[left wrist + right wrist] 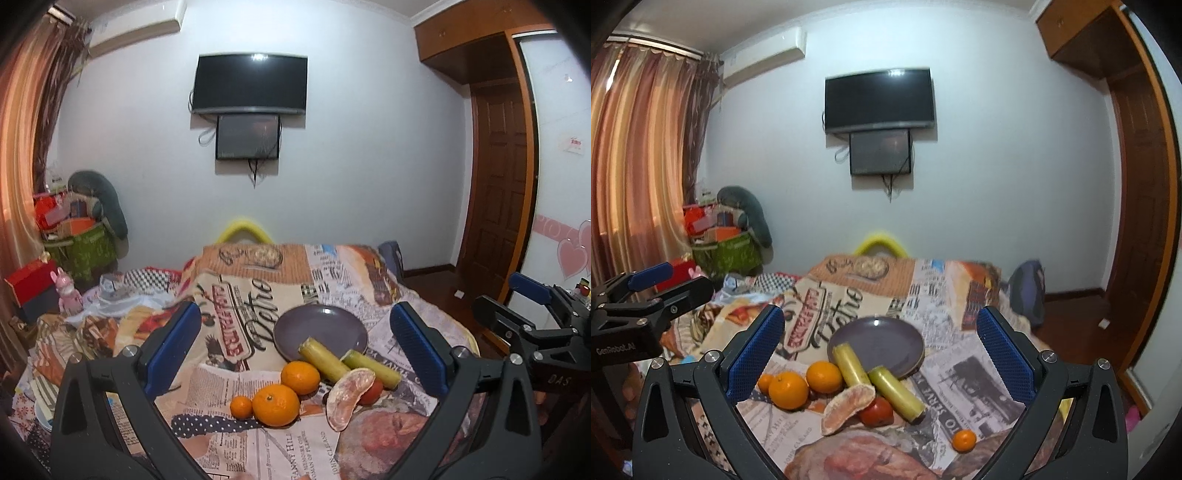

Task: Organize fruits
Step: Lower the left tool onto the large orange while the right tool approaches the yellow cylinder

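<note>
both grippers, left (295,354) and right (881,350), fingers spread, holding nothing | oranges (276,404) piled mid-bed just before the plate (320,332) | firm, roundish, probably roll-prone, so grab across the middle

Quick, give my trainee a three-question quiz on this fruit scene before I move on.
1. True or false: the purple plate holds an orange.
2. How many sugarcane pieces lie by the plate? A) one B) two C) four
3. Fill in: the pomelo segment leans against a red ____.

Both the left gripper and right gripper are open, holding nothing.

Key: 1 false; 2 B; 3 tomato.
</note>
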Demonstrator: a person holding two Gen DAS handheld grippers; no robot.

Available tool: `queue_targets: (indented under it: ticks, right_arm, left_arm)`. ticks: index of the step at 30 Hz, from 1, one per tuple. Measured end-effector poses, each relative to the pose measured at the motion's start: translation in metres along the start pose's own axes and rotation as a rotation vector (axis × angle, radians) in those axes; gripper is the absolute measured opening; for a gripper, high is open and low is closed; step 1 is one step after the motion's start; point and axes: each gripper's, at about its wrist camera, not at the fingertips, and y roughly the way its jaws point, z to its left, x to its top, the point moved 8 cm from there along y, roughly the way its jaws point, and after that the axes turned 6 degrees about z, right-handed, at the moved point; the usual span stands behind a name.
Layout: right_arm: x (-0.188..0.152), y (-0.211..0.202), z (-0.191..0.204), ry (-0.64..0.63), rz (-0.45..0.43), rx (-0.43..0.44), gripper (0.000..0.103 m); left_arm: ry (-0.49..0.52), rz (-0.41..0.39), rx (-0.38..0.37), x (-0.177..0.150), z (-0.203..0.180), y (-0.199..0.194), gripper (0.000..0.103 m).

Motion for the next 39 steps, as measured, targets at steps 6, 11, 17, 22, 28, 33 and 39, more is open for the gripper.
queue_targets:
  ticks: [6, 11, 17, 22, 28, 33, 39]
  right_arm:
    - [-0.016, 0.035, -0.013, -0.005, 0.09, 0.021, 0.103]
    - [-0.029, 0.069, -0.027, -0.009, 0.174, 0.016, 0.097]
    - [-0.05, 0.099, -0.033, -0.037, 0.268, 0.036, 0.073]
    - [-0.065, 0.124, -0.037, -0.066, 0.346, 0.065, 0.063]
    - [-0.083, 0.152, -0.037, -0.084, 0.446, 0.128, 0.062]
    - [-0.1, 0.167, -0.036, -0.099, 0.511, 0.154, 0.061]
    - [-0.107, 0.179, -0.036, -0.086, 0.569, 0.209, 0.053]
  left_arm:
    - [0.005, 0.089, 0.009, -0.015, 0.014, 0.043, 0.098]
    - [-0.021, 0.206, 0.007, -0.033, 0.032, 0.087, 0.084]
    - [-0.016, 0.309, 0.006, -0.052, 0.043, 0.132, 0.073]
    - [-0.006, 0.404, -0.046, -0.07, 0.034, 0.166, 0.065]
    - [0.04, 0.496, -0.116, -0.091, 0.014, 0.198, 0.065]
    - [0.076, 0.559, -0.149, -0.106, -0.002, 0.218, 0.065]
    - [0.073, 0.613, -0.163, -0.121, -0.005, 0.234, 0.065]
